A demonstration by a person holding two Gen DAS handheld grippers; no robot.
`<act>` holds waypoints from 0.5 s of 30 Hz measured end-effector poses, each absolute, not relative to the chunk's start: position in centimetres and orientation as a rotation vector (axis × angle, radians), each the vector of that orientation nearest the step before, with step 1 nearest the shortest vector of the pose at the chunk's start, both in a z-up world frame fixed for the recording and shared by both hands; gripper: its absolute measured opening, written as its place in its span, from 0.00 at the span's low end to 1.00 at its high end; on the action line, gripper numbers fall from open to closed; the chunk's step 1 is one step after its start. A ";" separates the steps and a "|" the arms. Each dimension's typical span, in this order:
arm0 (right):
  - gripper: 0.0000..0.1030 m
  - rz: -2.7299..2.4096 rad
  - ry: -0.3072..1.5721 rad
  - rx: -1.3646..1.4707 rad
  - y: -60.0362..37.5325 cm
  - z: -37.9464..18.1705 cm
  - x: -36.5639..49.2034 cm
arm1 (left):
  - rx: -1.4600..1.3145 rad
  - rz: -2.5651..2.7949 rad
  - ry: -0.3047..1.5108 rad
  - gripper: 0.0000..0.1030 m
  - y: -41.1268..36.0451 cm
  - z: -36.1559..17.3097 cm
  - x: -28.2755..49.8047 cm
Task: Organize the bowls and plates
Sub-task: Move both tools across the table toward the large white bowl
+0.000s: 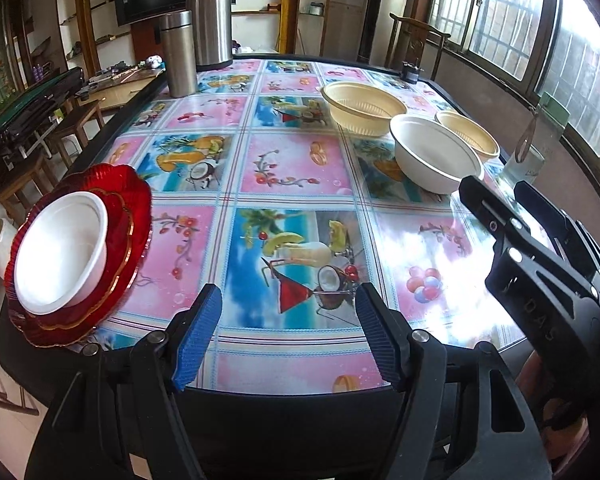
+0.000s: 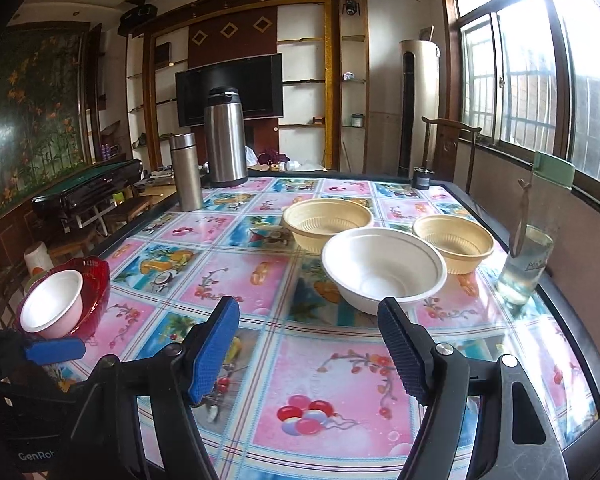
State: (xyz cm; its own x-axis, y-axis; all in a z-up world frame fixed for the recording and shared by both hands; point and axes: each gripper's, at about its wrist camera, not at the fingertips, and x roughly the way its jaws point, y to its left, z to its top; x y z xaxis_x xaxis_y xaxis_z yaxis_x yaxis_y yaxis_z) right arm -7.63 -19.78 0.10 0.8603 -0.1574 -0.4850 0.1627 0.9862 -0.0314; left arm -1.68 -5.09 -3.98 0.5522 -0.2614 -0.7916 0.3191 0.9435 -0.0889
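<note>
Left gripper (image 1: 288,336): fingers spread wide, grasping nothing, above the near edge of the tabletop (image 1: 300,184).
Right gripper (image 2: 308,348): fingers likewise released and empty — pointed toward the large white bowl (image 2: 384,270).
Red plates (image 1: 112,216): stacked at the tabletop's 9 o'clock edge, with a small white bowl (image 1: 60,256) sitting inside the top one.
Large white bowl: upright toward 2 o'clock, just ahead of the right gripper's fingers.
Cream bowls: a wide cream bowl (image 2: 327,224) behind the white one and a smaller cream bowl (image 2: 454,242) to its right, both upright.
Far edge, 11 o'clock: a steel flask (image 2: 186,172) and a taller steel thermos jug (image 2: 225,138).
Right edge, 3 o'clock: a glass bottle (image 2: 530,256) with a green cap.
</note>
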 end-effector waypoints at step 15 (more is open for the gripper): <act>0.72 -0.261 0.538 0.075 -24.5 -1.4 -6.5 | 0.100 -0.366 1.002 0.67 -8.0 -6.5 0.0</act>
